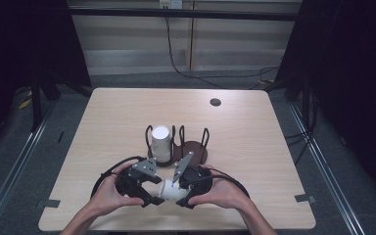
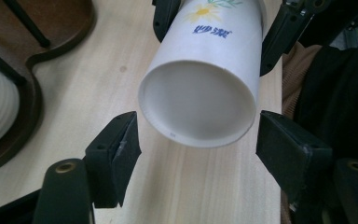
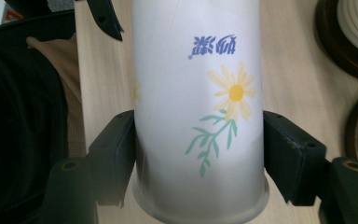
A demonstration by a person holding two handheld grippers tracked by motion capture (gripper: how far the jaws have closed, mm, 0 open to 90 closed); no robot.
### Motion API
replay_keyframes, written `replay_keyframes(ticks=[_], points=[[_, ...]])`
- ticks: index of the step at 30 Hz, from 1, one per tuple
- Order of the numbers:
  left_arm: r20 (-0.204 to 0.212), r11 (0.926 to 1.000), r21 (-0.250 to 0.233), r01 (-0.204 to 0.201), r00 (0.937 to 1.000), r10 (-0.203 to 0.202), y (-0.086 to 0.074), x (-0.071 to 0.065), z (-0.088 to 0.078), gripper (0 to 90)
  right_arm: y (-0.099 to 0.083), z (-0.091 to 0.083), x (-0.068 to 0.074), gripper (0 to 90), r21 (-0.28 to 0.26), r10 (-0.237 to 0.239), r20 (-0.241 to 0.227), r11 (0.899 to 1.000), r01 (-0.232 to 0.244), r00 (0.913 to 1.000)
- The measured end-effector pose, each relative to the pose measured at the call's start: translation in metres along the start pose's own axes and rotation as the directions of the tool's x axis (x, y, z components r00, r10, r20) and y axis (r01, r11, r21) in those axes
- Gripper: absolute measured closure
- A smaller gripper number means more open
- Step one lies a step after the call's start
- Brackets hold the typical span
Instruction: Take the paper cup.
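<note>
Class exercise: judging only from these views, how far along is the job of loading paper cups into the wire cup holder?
Done: one white cup stands in the left bay of the cup holder. In hand: the right gripper grips the flowered cup lying level above the table, while the left gripper faces its base, jaws apart and not touching it. Left: this cup probably goes into the holder's free right bay.

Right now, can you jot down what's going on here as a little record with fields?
Held thing: white paper cup with a daisy print, lying sideways
Right tongs: clamped on the cup near its rim
Left tongs: open around the cup's base end, not touching
Holder: dark wire cup rack on the table
In rack: one ribbed white cup
</note>
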State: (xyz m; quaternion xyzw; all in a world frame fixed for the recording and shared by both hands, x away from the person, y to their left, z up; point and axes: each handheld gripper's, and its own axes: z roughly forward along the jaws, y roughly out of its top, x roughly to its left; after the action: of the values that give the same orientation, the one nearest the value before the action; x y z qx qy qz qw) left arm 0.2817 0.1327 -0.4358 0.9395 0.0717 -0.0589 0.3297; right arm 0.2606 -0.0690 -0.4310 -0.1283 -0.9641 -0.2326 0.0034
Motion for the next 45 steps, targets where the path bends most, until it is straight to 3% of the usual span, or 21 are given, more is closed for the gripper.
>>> replay_keyframes(ticks=[9, 27, 39, 45], points=[[0.056, 0.9995, -0.003, 0.032, 0.9979, -0.032, 0.001, 0.001, 0.002, 33.1, 0.004, 0.003, 0.005, 31.1, 0.002, -0.030, -0.011, 1.000, 0.030, 0.9995], [0.097, 0.9988, 0.001, 0.050, 0.9941, -0.050, 0.001, 0.000, 0.007, 32.5, 0.011, 0.010, 0.011, 31.2, 0.001, -0.075, -0.021, 0.997, 0.075, 0.9970], [0.104, 0.9985, -0.003, 0.055, 0.9931, -0.054, -0.001, 0.000, 0.007, 35.1, 0.010, 0.011, 0.012, 31.3, 0.004, -0.066, -0.024, 0.998, 0.066, 0.9975], [0.110, 0.9982, -0.025, 0.055, 0.9926, -0.052, -0.001, 0.000, 0.005, 36.9, 0.008, 0.009, 0.009, 29.6, -0.021, -0.054, -0.035, 0.998, 0.053, 0.9979]])
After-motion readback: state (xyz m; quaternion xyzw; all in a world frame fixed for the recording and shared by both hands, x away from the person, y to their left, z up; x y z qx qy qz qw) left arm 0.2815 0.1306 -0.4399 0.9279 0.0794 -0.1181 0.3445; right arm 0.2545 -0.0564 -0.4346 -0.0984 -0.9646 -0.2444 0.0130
